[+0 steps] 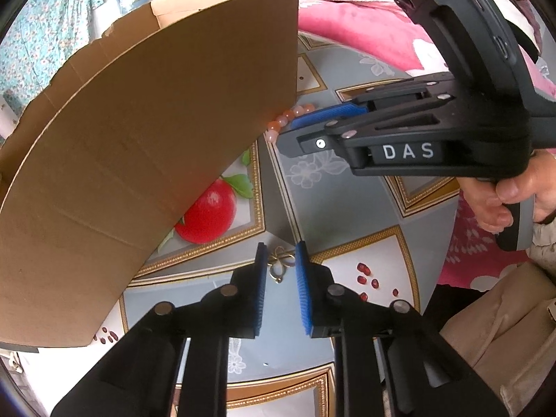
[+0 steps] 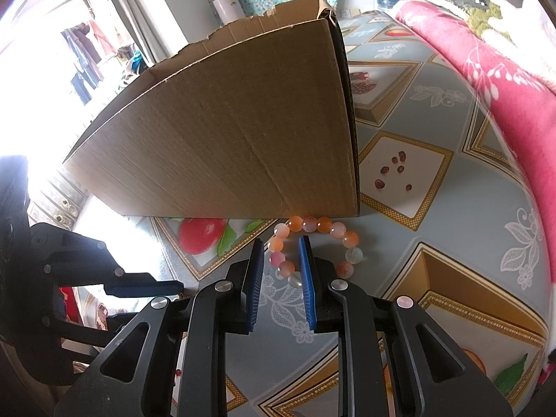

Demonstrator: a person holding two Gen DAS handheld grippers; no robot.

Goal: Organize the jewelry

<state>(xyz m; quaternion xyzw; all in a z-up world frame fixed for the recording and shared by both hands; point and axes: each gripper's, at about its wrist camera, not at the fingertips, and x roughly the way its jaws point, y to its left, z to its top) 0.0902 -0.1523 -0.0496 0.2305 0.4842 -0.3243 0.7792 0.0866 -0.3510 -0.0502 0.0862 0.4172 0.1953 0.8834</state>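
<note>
In the left wrist view, the left gripper points down at the patterned tablecloth, its blue pads apart with a small gold trinket lying between them, untouched as far as can be seen. The cardboard box fills ten o'clock. At two o'clock the right gripper reaches toward the bead bracelet.

In the right wrist view, that gripper's jaws stand apart, straddling the bracelet's near-left beads, which lie on the cloth against the box's base at twelve o'clock. Whether the pads touch the beads is unclear. Red seeds lie scattered at two o'clock.
</note>
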